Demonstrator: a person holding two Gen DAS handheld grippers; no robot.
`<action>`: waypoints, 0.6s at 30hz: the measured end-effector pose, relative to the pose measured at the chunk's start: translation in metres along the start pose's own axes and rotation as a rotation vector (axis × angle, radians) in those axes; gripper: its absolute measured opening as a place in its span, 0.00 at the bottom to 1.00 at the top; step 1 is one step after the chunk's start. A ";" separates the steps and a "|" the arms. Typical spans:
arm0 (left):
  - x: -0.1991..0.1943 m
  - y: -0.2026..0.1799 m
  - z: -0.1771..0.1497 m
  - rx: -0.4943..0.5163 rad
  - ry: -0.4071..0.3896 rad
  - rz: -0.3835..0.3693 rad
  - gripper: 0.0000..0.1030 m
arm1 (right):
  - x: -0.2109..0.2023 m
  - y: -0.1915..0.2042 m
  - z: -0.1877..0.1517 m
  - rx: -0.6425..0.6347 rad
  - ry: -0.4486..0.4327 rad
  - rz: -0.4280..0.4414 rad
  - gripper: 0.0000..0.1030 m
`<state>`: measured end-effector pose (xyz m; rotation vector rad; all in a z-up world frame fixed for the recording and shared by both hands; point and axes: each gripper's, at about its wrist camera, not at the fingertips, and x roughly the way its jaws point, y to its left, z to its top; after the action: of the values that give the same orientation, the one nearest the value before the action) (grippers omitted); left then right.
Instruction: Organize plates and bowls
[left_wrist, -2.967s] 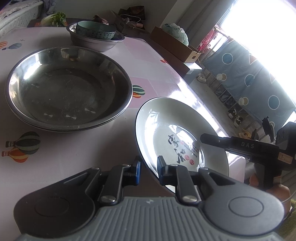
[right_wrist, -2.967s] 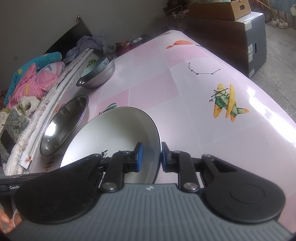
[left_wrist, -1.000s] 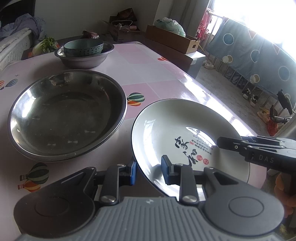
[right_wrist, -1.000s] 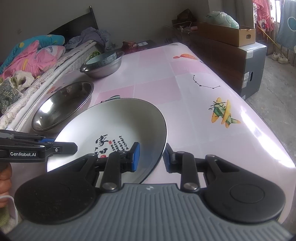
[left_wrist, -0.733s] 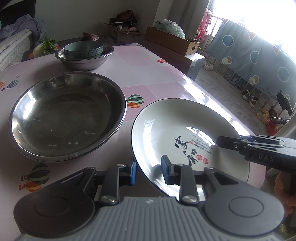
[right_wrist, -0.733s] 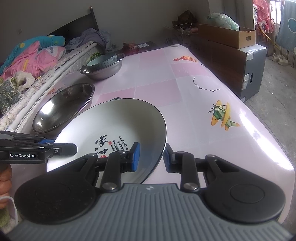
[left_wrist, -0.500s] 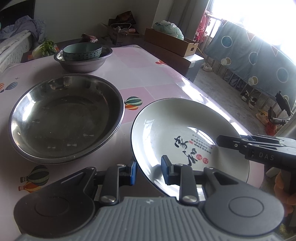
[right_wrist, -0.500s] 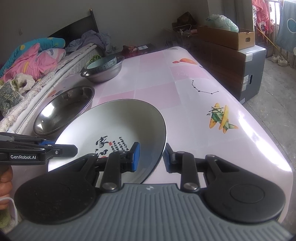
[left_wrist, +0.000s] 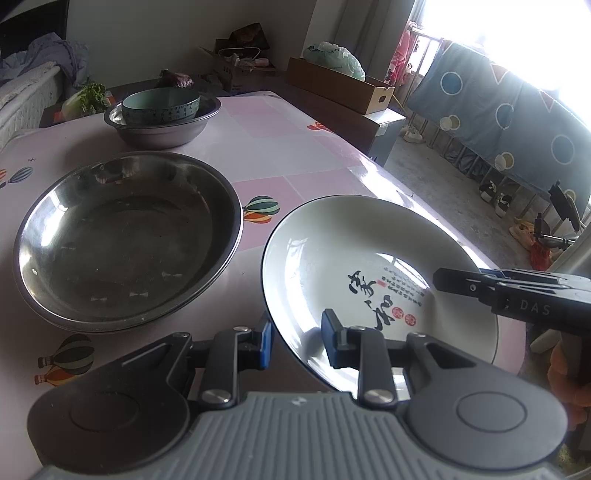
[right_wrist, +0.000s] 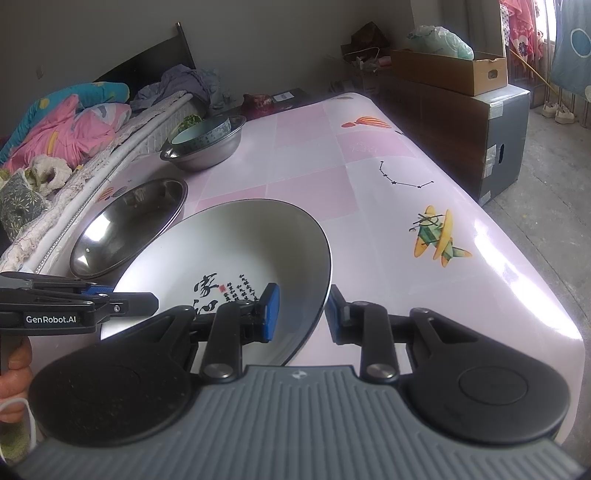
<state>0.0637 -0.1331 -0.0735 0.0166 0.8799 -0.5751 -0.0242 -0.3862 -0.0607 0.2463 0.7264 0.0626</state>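
My left gripper (left_wrist: 295, 334) and right gripper (right_wrist: 301, 312) each straddle the white calligraphy plate's (left_wrist: 354, 258) rim with jaws parted, not clamping it. The plate rests near the table's front edge, beside the large steel basin (left_wrist: 125, 236). I should close evenly before lifting. The glossy pink tablecloth (right_wrist: 314, 173) looks slippery; a bed lies alongside.

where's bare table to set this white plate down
Bare pink tabletop lies right of the white ceramic plate, towards the airplane sticker. The bed side is crowded: large steel basin, and a teal bowl in the smaller steel basin.
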 end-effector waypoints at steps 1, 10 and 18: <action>-0.001 0.000 0.000 0.000 -0.001 -0.001 0.27 | -0.001 0.000 0.001 0.000 -0.004 0.000 0.26; -0.008 -0.004 0.003 0.002 -0.019 -0.007 0.28 | -0.011 0.002 0.005 -0.004 -0.028 -0.004 0.26; -0.016 -0.006 0.004 -0.002 -0.039 -0.015 0.28 | -0.021 0.005 0.010 -0.009 -0.049 -0.006 0.26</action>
<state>0.0559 -0.1316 -0.0578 -0.0024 0.8434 -0.5866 -0.0326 -0.3864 -0.0386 0.2364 0.6777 0.0535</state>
